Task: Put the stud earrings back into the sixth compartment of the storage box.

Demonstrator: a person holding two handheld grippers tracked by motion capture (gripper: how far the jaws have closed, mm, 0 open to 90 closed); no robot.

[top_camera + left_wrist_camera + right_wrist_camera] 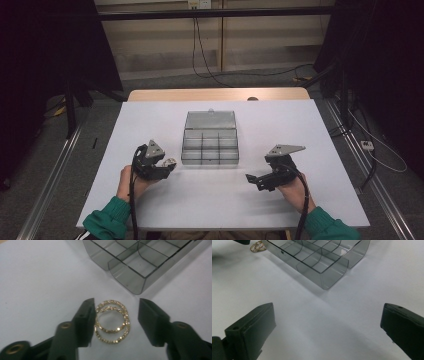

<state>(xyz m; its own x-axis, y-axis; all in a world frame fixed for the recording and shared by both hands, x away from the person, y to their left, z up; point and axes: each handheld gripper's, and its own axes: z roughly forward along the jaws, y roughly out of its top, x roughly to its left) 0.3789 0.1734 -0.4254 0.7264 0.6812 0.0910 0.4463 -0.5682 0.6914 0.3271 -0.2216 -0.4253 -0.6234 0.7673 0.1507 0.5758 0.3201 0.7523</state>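
A white bench (215,200) under dim light carries a clear divided box (210,145) with its lid open. Two gold hoops (112,321), overlapping, lie flat on the bench between the spread jaws of the left gripper (115,322), just beside the box's near corner; one jaw touches their rim. To pick them up well, centre both hoops, close slowly so neither slips out, then lift straight. The right gripper (327,332) hovers released, holding nothing, nearer the box's other side.
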